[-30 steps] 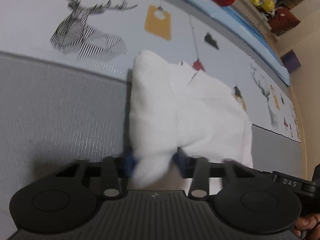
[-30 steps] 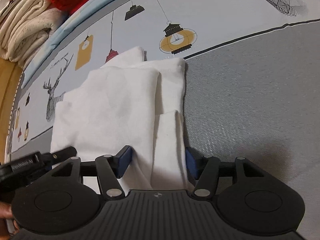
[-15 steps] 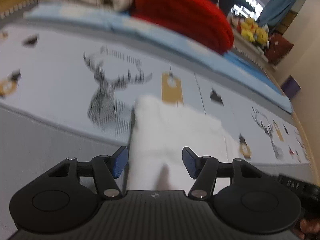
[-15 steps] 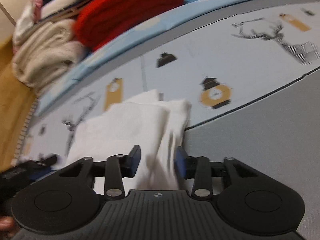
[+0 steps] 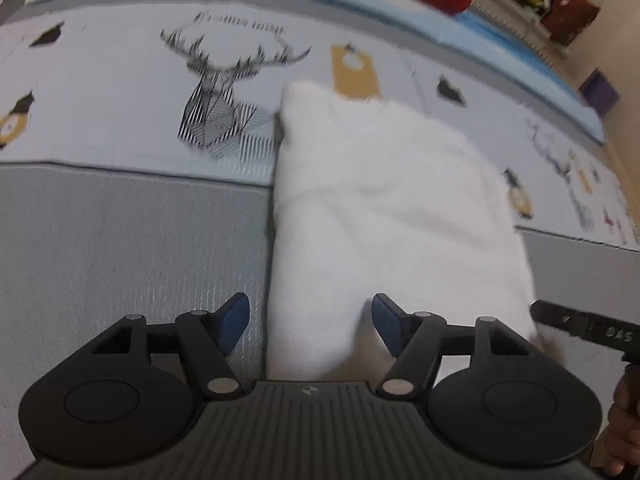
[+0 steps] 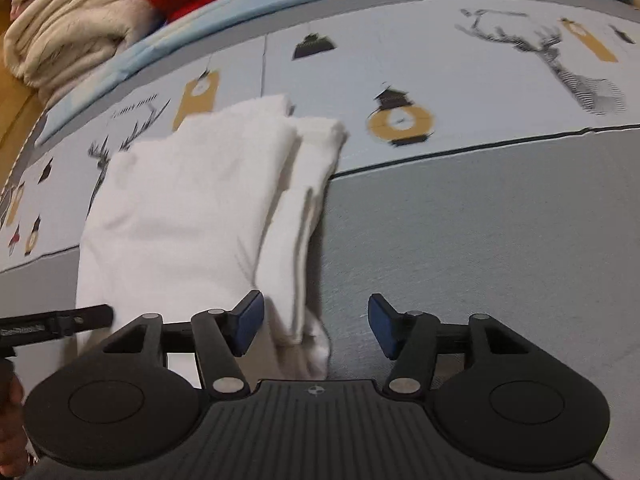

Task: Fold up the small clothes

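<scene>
garment (image 5: 384, 216): long axis near-to-far, we straddle near edge | left hand-held gripper (image 5: 311, 322) just released, right hand-held gripper (image 6: 316, 324) too | either equally near

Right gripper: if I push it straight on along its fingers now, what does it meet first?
Probably the right edge of the folded white garment, whose layered strip runs up between the open fingers of the right gripper. Just right of it lies bare grey mat. Depth is hard to judge.
</scene>
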The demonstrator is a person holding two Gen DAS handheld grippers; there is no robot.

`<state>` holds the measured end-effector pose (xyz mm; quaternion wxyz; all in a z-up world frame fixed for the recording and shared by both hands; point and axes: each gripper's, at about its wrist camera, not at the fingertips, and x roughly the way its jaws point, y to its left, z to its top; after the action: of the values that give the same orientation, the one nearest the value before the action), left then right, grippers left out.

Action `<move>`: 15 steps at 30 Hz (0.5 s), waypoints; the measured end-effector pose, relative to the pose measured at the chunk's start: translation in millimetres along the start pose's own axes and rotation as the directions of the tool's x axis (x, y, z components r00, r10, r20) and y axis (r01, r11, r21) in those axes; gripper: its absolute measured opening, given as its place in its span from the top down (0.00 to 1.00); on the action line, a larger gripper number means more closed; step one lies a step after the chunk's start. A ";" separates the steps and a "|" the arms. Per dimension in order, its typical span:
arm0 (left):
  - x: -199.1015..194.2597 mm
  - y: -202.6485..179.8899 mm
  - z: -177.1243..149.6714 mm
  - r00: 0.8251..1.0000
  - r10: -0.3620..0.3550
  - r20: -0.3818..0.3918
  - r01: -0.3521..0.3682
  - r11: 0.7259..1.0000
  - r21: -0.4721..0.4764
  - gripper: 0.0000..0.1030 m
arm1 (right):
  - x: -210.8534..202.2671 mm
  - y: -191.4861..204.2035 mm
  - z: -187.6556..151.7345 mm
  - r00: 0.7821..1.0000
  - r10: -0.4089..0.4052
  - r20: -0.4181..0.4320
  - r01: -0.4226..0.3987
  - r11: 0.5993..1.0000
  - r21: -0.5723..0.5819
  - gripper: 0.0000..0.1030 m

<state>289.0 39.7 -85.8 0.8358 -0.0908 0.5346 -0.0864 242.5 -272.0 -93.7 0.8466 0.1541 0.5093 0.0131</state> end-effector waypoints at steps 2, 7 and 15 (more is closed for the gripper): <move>1.9 -0.1 -4.4 1.000 0.001 -0.030 -0.001 1.000 0.008 0.29 | -3.0 -3.1 -0.8 1.000 -0.002 -0.002 0.002 1.000 -0.004 0.44; -1.7 -6.8 -13.9 0.993 0.101 -0.066 -0.096 0.992 0.084 0.24 | 6.5 -13.7 -11.6 0.977 -0.181 -0.114 0.175 0.982 -0.064 0.46; -98.8 -46.4 -35.3 0.900 0.230 0.371 -0.325 0.921 0.217 0.00 | -75.6 -19.6 -12.4 0.960 -0.153 0.236 0.161 0.987 -0.014 0.46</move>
<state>213.8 16.5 -2.2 0.9232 0.0896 0.3732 -0.0214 192.7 -301.2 -39.6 0.9015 0.0998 0.4163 -0.0639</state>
